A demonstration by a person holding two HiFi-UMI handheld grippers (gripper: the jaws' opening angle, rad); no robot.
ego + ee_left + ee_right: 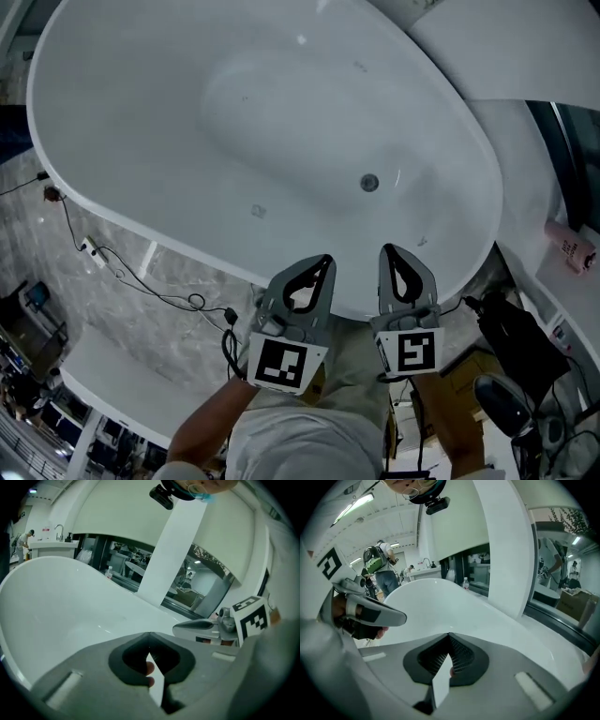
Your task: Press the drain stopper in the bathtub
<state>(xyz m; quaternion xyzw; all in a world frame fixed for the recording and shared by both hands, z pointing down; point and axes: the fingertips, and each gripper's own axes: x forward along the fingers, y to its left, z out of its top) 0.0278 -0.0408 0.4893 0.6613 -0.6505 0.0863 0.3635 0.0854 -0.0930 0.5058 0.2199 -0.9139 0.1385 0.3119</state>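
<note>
We are standing at the near rim of the bathtub (141, 122) and holding both tools side by side above that rim, pointing into the basin. The left gripper (324, 260) is sitting with its jaws pressed together tip to tip and nothing between them. The right gripper (387, 250) is showing the same: jaws closed, carrying nothing. We judge that this suits the job, since a press needs a blunt closed tip and not a grasp.

The drain stopper (369, 183) is lying on the tub floor toward the right end, well apart from both tools and more or less ahead of the right one. That makes the right gripper the likelier one to go down, with the left one waiting beside it as a spare. Whether the stopper is sitting raised or already pushed down we cannot tell; it is too small in the head view. The press is not yet begun, and reaching it is going to mean leaning in over the rim.
</note>
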